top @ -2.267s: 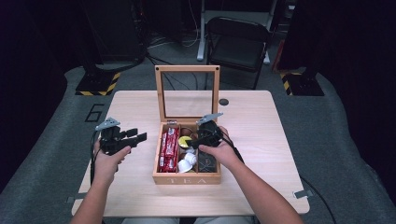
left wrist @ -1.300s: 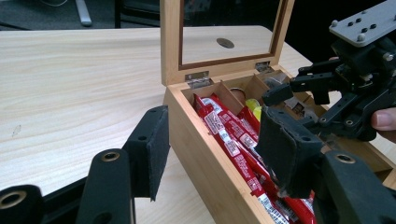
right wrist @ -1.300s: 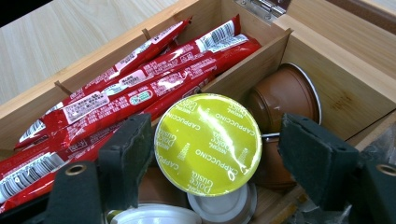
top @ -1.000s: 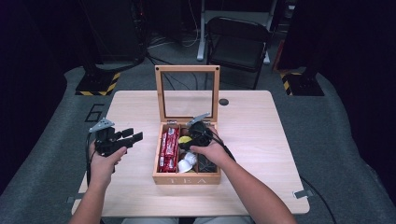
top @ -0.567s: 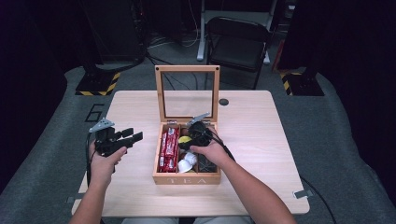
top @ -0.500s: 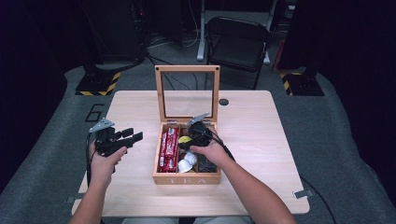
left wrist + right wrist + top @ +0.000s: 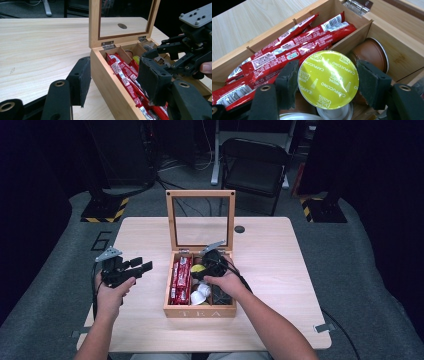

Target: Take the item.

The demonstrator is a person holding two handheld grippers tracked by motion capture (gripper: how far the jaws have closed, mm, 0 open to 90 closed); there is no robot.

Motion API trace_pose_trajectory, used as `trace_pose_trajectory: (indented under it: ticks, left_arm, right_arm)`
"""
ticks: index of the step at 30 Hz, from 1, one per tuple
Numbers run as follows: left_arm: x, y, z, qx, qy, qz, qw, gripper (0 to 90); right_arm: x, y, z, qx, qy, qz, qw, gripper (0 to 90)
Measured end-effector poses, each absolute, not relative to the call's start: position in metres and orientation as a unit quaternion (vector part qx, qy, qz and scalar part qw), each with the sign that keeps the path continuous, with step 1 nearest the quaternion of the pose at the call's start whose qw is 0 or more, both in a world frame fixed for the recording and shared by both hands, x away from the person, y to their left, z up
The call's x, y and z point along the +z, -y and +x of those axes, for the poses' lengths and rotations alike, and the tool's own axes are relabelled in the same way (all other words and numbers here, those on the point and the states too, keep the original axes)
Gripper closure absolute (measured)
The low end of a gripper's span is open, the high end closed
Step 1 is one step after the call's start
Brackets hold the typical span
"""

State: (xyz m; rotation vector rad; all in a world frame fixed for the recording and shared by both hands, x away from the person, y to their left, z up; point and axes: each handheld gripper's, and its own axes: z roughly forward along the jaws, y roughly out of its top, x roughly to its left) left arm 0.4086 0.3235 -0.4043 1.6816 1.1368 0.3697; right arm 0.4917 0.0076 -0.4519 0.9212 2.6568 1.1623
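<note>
Closing in, the right tool point(image 7: 325, 82) has just pinched its jaws onto the yellow capsule point(image 7: 328, 79), lid up, in the middle compartment of the box point(image 7: 200, 312) (red sachets point(image 7: 287, 53) alongside). Left tool point(image 7: 141, 266) hovers over the surface left of the box, jaws parted, nothing between them.

In the right gripper view the yellow-lidded capsule point(image 7: 328, 79) covers most of the white capsule point(image 7: 334, 113) beneath it, and the bottom edge cuts that one off. The brown capsule point(image 7: 369, 53) sits half behind a tong pad. The red sachets point(image 7: 287, 53) run out past the left edge. In the high view, the right hand point(image 7: 225, 282) hides the box's right compartments.
</note>
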Motion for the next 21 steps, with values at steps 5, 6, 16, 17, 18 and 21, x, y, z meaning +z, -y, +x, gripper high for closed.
trace_pose_trajectory:
  ticks: [5, 6, 16, 17, 18, 21]
  left_arm:
    - [-0.404, -0.323, 0.409, 0.153, -0.473, 0.699, 0.514, 43.9]
    - [-0.404, -0.323, 0.408, 0.152, -0.473, 0.699, 0.514, 43.9]
    - [-0.401, -0.323, 0.405, 0.154, -0.470, 0.699, 0.516, 43.9]
    - [-0.402, -0.323, 0.405, 0.155, -0.471, 0.699, 0.516, 44.0]
    - [-0.402, -0.323, 0.405, 0.155, -0.471, 0.699, 0.516, 43.9]
    - [-0.402, -0.323, 0.406, 0.155, -0.471, 0.699, 0.516, 44.0]
  right_arm:
    - [-0.448, -0.006, 0.491, 0.387, -0.872, 0.295, 0.054, 36.9]
    - [-0.446, -0.005, 0.490, 0.386, -0.871, 0.298, 0.055, 36.9]
    - [-0.421, 0.004, 0.484, 0.389, -0.872, 0.287, 0.082, 36.9]
    - [-0.415, 0.008, 0.483, 0.388, -0.871, 0.289, 0.087, 36.9]
    - [-0.415, 0.008, 0.483, 0.388, -0.871, 0.289, 0.087, 36.9]
    - [-0.408, 0.015, 0.483, 0.389, -0.868, 0.293, 0.097, 36.9]
